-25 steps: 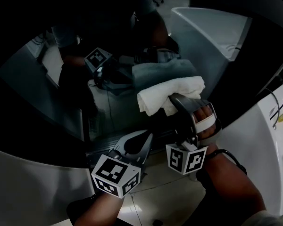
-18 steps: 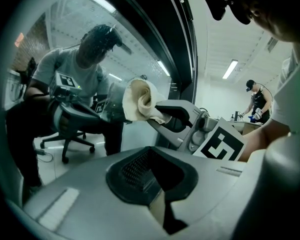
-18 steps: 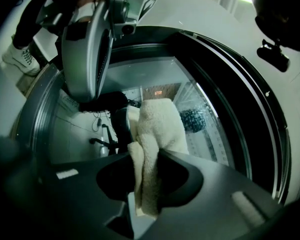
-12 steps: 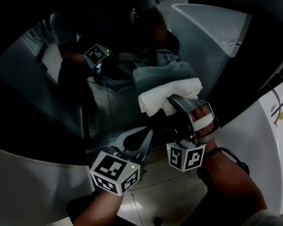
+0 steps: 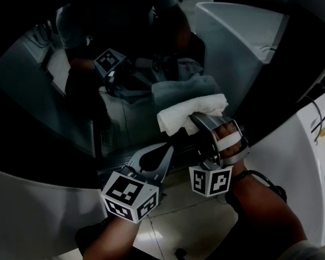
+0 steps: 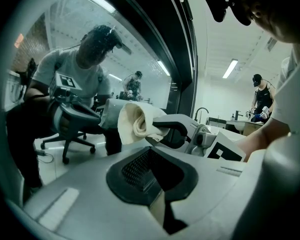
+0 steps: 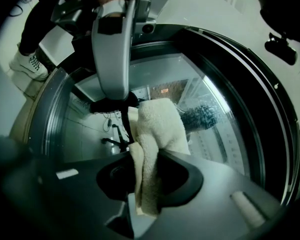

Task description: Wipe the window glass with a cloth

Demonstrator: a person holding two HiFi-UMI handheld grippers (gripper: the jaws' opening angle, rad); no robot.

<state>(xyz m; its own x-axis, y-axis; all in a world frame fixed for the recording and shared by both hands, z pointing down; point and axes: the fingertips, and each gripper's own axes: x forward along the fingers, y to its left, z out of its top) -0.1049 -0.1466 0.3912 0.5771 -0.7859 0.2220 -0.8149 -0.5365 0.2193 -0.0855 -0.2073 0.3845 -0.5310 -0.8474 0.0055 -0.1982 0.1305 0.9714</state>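
A white cloth is pressed flat against the dark window glass, and my right gripper is shut on it. In the right gripper view the cloth hangs folded between the jaws, its top against the glass. My left gripper sits just left of and below the cloth, jaws together and empty, its tips close to the glass. The left gripper view shows the cloth and the right gripper ahead of the left gripper. The glass reflects both grippers and the cloth.
A white moulded panel frames the window on the right, with cables hanging beside it. A white curved surface lies lower left, tiled floor below. The glass mirrors an office chair. A person stands far off.
The right gripper and cloth have slid a little up and to the left on the glass. The left gripper has barely shifted.
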